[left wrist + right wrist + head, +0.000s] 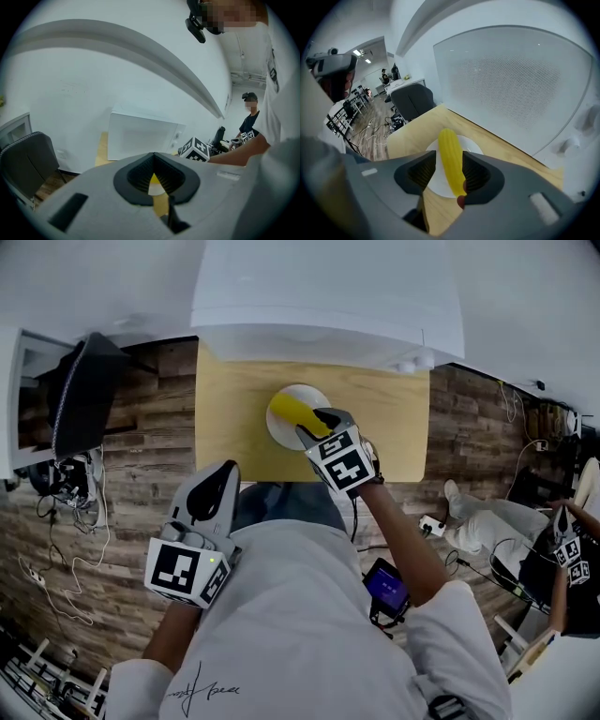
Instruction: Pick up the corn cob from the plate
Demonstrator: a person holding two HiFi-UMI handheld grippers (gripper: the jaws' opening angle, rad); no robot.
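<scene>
A yellow corn cob [289,411] lies on a small white plate [312,393] on the wooden table [394,418]. My right gripper [316,425] reaches down over the plate with the cob between its jaws. In the right gripper view the corn cob [451,157] runs lengthwise through the gap above the plate [475,146]. It sits close against the right pad, with a gap on the left side, so the right gripper [449,176] is open. My left gripper [223,476] hangs back near my body, short of the table, with its tips together and nothing in it.
A large white appliance [328,287] stands at the back of the table, close behind the plate. A black chair [84,390] and loose cables [66,521] are on the wooden floor at the left. Another person [497,526] sits at the right.
</scene>
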